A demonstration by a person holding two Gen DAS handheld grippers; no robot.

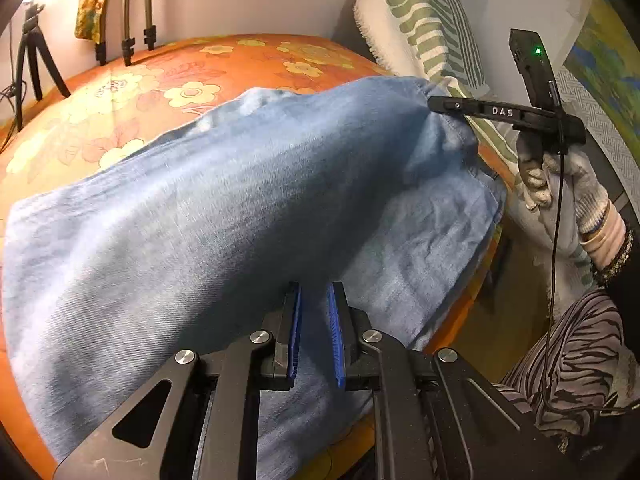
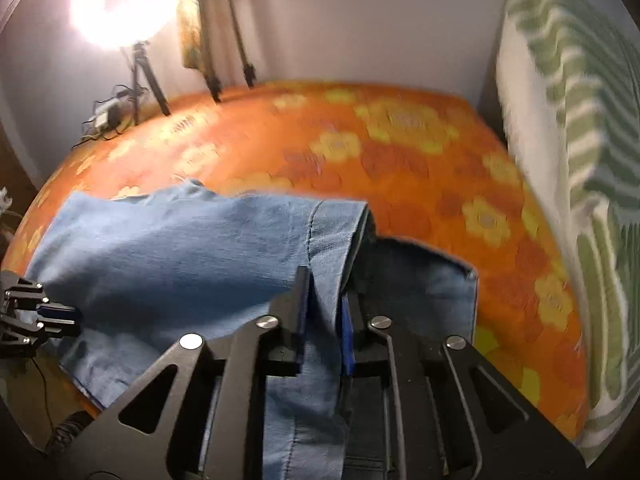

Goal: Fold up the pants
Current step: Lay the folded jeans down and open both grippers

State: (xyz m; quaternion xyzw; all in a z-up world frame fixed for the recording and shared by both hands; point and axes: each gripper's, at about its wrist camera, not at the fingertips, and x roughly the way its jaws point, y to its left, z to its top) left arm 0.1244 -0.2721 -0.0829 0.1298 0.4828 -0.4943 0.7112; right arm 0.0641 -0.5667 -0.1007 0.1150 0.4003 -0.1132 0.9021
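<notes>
Pants (image 1: 224, 208) hang pinched inside both the left claw (image 1: 314, 332) and right claw (image 2: 324, 312).

The right gripper (image 2: 324, 304) occupies the lower centre of the view, with a fold of the blue pants (image 2: 180, 256) pinched between its two fingers. The hemmed cuff of the pants (image 2: 338, 232) rises just beyond the gripper's fingertips, its stitched seam running down toward them. The rest of the pants spreads left of the right gripper across the orange floral bedspread (image 2: 400, 160). The left gripper (image 2: 60, 318) touches the pants at their far left edge; its jaw state cannot be determined. Beyond the pants, a lit lamp (image 2: 120, 4) stands on a tripod. A green-striped pillow (image 2: 580, 120) lies right of the pants.
</notes>
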